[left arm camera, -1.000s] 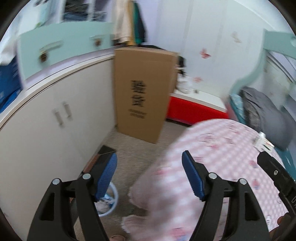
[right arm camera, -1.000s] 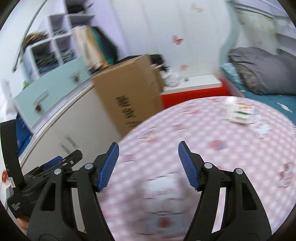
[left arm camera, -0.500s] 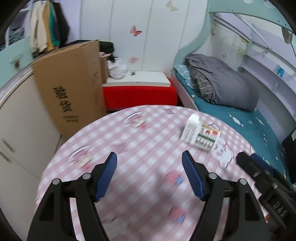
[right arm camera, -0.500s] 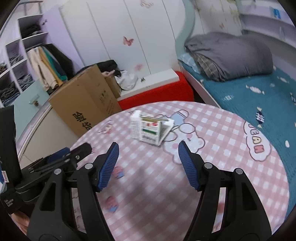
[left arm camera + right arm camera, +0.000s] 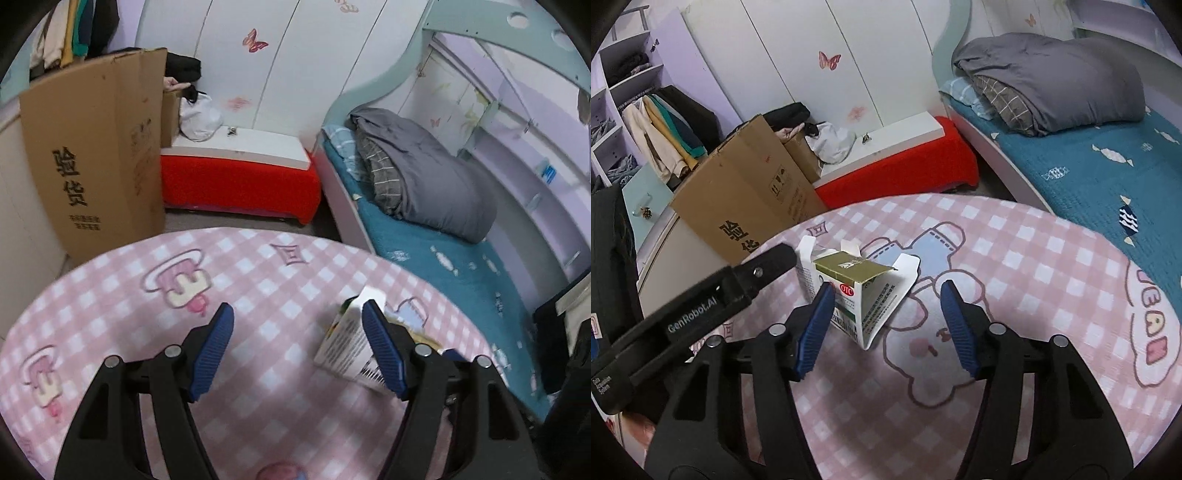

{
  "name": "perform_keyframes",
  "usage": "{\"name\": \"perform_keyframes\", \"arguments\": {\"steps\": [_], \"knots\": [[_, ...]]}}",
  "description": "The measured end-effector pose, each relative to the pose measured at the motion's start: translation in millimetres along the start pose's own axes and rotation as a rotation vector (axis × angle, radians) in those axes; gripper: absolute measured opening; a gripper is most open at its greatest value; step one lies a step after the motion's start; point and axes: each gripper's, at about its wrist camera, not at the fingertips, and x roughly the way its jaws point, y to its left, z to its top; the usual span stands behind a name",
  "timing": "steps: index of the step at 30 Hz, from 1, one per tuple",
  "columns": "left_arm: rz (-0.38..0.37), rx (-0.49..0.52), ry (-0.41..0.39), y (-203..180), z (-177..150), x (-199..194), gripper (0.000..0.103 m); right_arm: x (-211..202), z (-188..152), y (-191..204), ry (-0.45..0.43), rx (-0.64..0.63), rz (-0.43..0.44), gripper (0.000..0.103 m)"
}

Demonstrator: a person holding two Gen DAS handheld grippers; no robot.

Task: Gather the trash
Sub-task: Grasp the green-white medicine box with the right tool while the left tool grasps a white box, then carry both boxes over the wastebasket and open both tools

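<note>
An opened medicine box (image 5: 857, 291) lies uncollected on the pink checked worktop (image 5: 1034, 280), apparently ungripped between the closing right gripper (image 5: 886, 325) jaws; left gripper (image 5: 299, 347) jaws spread, empty.

Place: a home bedroom
Bed: teal-sheeted bed (image 5: 1082, 166) with folded grey quilt (image 5: 1052, 77)
Storage: open wardrobe of hanging clothes (image 5: 665, 129)
Walls: white panels with pink butterfly stickers (image 5: 255, 40)
</note>
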Motion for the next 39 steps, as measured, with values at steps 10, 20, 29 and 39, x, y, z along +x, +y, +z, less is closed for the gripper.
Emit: {"name": "perform_keyframes", "arguments": {"steps": [10, 20, 29, 39], "knots": [[-0.109, 0.019, 0.017, -18, -4, 7, 0.043, 7, -4, 17, 0.017, -0.055, 0.024, 0.041], [-0.116, 0.011, 0.012, -11, -21, -23, 0.025, -4, -20, 51, 0.023, -0.123, 0.050, 0.035], [-0.061, -0.050, -0.066, 42, -37, -100, 0.025, -28, -52, 132, 0.039, -0.226, 0.147, 0.035], [0.070, -0.117, -0.168, 146, -66, -216, 0.025, -44, -114, 261, 0.083, -0.347, 0.288, 0.035]]}}
